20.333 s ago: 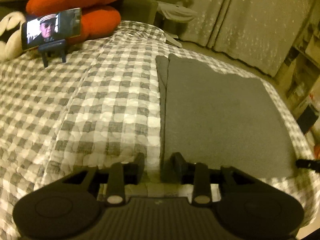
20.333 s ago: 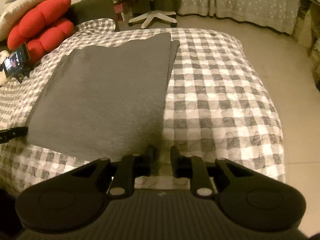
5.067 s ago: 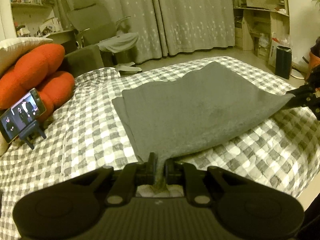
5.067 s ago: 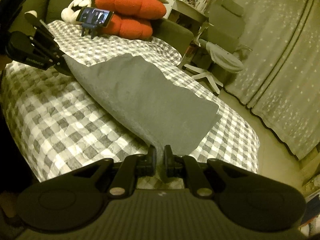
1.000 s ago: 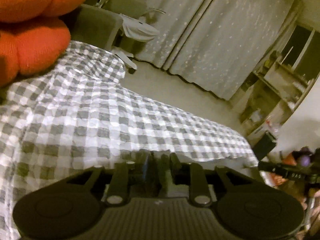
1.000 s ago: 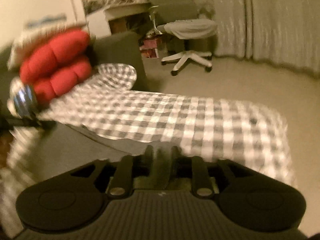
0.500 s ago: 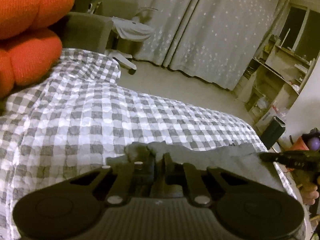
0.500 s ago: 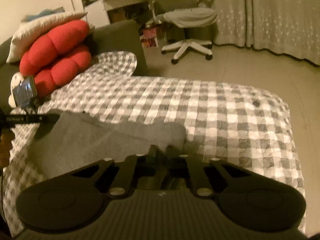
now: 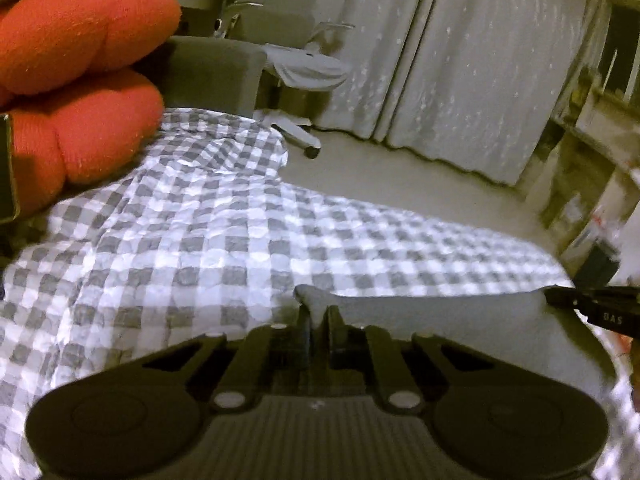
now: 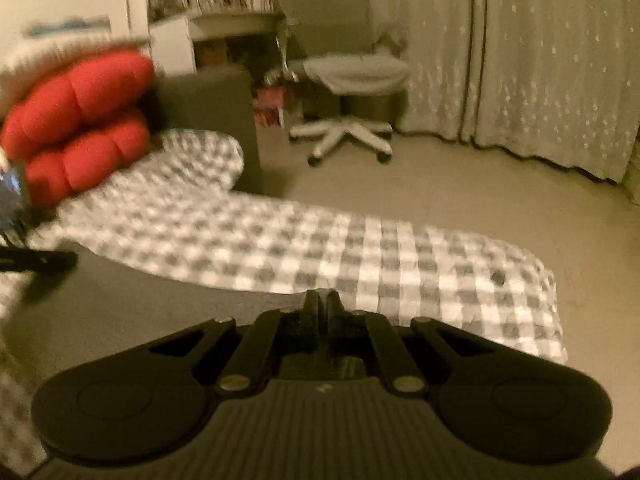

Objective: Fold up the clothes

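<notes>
The grey cloth lies over the checked bedspread, stretched between both grippers. My left gripper is shut on its left corner, which bunches up slightly between the fingers. The right gripper's tip holds the other corner at the right edge of the left wrist view. In the blurred right wrist view my right gripper is shut on the grey cloth, which spreads away to the left. The left gripper's tip shows at that far corner.
Red cushions and a dark sofa arm sit at the head of the bed. A phone stands at the left edge. Beyond the bed are bare floor, an office chair, curtains and shelves.
Both grippers stay shut on the cloth corners. The held edge has pulled flatter and straighter between them, and both views have shifted towards the cushions. The right view is blurred by motion.
</notes>
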### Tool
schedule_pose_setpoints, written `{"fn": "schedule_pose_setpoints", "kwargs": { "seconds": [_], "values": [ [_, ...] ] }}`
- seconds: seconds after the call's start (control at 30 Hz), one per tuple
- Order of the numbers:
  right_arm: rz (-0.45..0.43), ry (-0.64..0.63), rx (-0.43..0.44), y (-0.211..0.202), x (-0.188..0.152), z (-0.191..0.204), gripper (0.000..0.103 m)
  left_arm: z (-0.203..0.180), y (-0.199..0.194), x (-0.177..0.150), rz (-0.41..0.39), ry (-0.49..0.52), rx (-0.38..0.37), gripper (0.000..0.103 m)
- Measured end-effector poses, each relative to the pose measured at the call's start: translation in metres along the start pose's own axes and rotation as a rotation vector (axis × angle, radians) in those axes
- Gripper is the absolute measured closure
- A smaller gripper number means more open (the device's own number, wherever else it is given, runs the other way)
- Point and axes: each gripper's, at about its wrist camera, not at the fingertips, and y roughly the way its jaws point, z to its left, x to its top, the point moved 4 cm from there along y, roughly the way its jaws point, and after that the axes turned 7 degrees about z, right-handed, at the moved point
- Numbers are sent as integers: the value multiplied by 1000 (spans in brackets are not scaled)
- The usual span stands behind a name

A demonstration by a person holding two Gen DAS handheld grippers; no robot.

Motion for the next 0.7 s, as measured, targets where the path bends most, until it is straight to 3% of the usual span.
{"fn": "schedule_pose_setpoints", "kwargs": {
  "seconds": [0.1,0.3,0.43,0.53,0.7],
  "values": [
    [33,-6,-30,12,-7,1,99,-1,3,-1,-2,13,11,95],
    [5,-32,-70,5,-12,7,99,-1,4,-5,13,23,23,90],
    [-1,-48,-77,0,-12,14,89,-1,-2,-4,13,17,47,77],
    [-10,-41,-110,-10,-13,12,85,-4,-9,0,-8,35,87,66],
    [-68,-20,-153,-36,-9,7,83,-15,-39,6,-77,50,200,66]
  ]
}}
